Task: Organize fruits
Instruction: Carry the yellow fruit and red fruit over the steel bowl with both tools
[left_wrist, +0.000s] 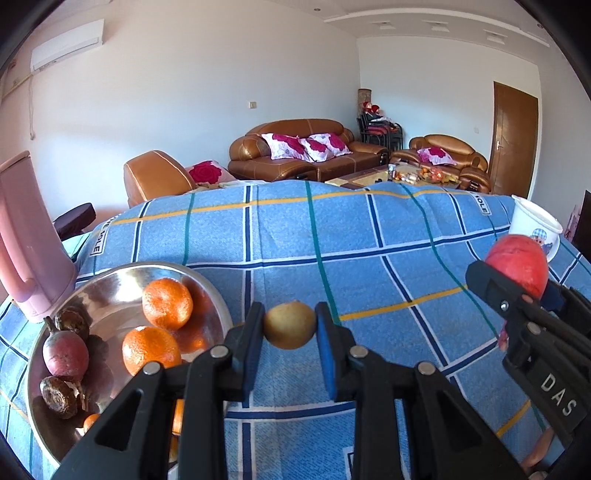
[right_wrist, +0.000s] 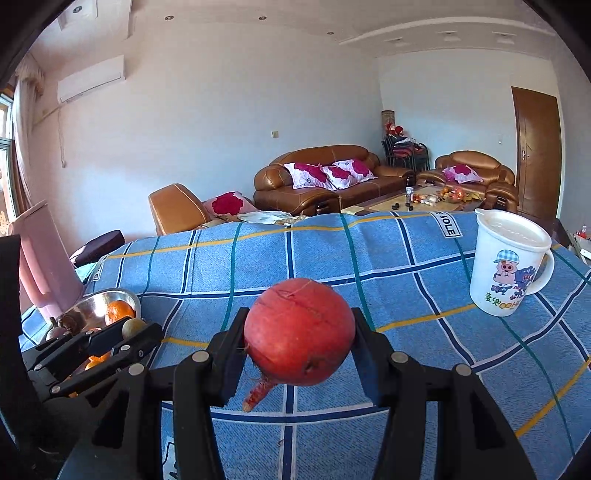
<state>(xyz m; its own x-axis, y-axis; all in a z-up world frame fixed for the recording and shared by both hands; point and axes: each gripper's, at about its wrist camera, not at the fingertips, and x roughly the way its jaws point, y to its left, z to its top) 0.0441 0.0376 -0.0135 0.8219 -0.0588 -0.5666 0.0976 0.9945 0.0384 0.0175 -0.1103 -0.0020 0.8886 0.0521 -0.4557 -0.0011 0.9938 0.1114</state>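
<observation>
Behind your work area sit brown leather sofas (left_wrist: 295, 147) with floral cushions, and a blue checked cloth (left_wrist: 369, 240) covers the surface in front of you. Your left gripper (left_wrist: 290, 325) has its jaws pinching a small yellowish round fruit (left_wrist: 290, 325), held above the cloth just right of the metal bowl (left_wrist: 218, 295). That bowl holds two oranges (left_wrist: 168, 302), a reddish radish-like root (left_wrist: 65, 354) and two dark brown knobbly pieces (left_wrist: 59, 397); more orange shows under your gripper's frame. A pink jug (left_wrist: 26, 240) stands just behind the bowl. Your right gripper (right_wrist: 299, 332) has its jaws clamped on a large red round fruit (right_wrist: 299, 332), well apart from the bowl. A white cartoon-printed mug (right_wrist: 506, 266) stands farther right; you cannot see inside it.
</observation>
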